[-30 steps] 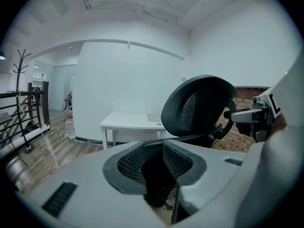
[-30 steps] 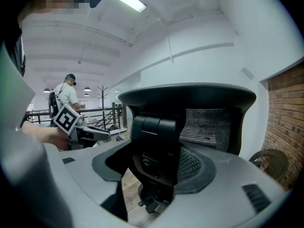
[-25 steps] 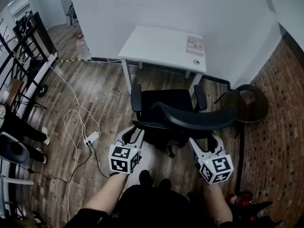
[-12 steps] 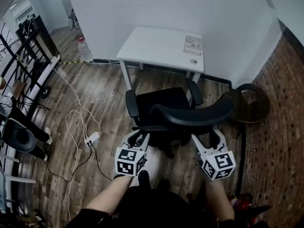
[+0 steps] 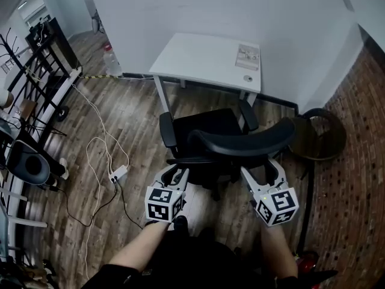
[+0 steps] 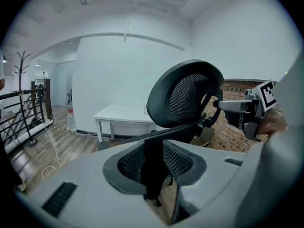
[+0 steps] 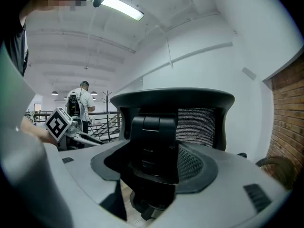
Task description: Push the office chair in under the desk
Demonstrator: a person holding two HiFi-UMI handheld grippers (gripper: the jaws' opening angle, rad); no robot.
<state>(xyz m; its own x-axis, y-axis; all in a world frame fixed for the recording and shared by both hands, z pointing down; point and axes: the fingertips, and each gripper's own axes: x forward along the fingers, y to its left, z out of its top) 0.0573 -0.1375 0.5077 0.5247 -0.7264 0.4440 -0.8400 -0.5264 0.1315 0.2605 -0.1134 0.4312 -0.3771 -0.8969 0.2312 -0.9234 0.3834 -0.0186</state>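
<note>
Pushing is the step in hand: the office chair (image 5: 204, 128) is placed just in front of the white desk (image 5: 198, 56), with its backrest (image 5: 240, 143) on the near side and its seat turned toward the desk. The seat is judged to be not yet under the tabletop. The left tongs (image 5: 174, 174) are set at the left end of the backrest and the right tongs (image 5: 262, 172) at its right end. Both are released, with the jaws held apart, and in each gripper view a dark part of the chair's back is seen between them, not clamped.

For the next move an even push from both sides is called for, so that the chair is rolled straight between the desk legs. The right armrest (image 5: 249, 114) is seen close to a desk leg and could be caught there.

Counted: one chair, one desk, two tongs, two armrests – and on the tabletop one booklet (image 5: 247, 56) and one small round thing (image 5: 248, 78).
</note>
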